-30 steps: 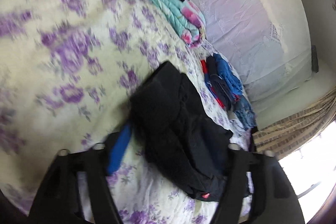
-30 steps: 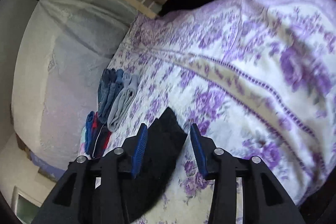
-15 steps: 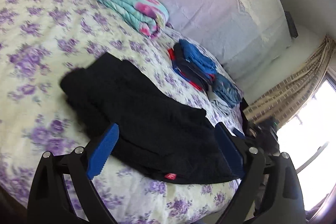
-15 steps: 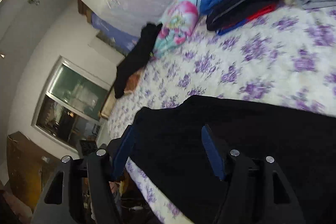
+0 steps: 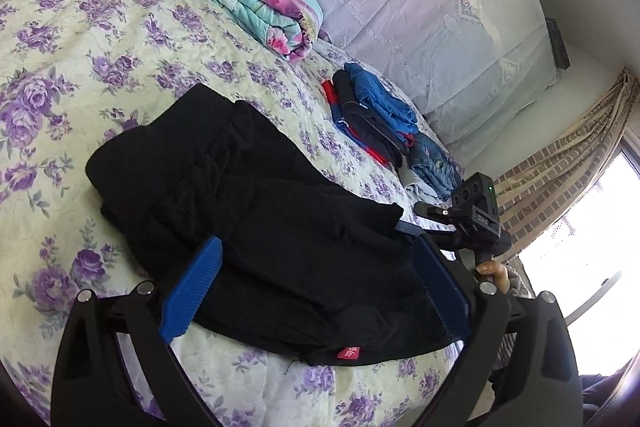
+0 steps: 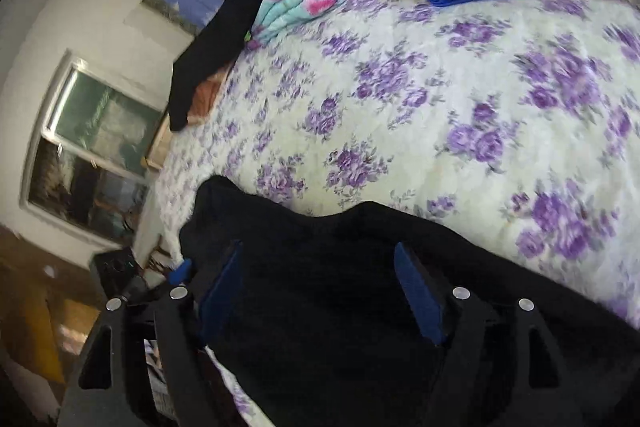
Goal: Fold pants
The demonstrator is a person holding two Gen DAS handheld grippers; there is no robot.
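With both grippers' fingers just spread wide and released, smooth the folded black fleece pants flat on the purple-flowered bed quilt before regripping an edge.

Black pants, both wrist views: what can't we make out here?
- Black pants: near edge hidden by the left gripper in the left view; layers read as one dark mass.
- Right view: pants cut off by the bottom edge behind the right gripper; motion blur.
- Red tag: text too small.
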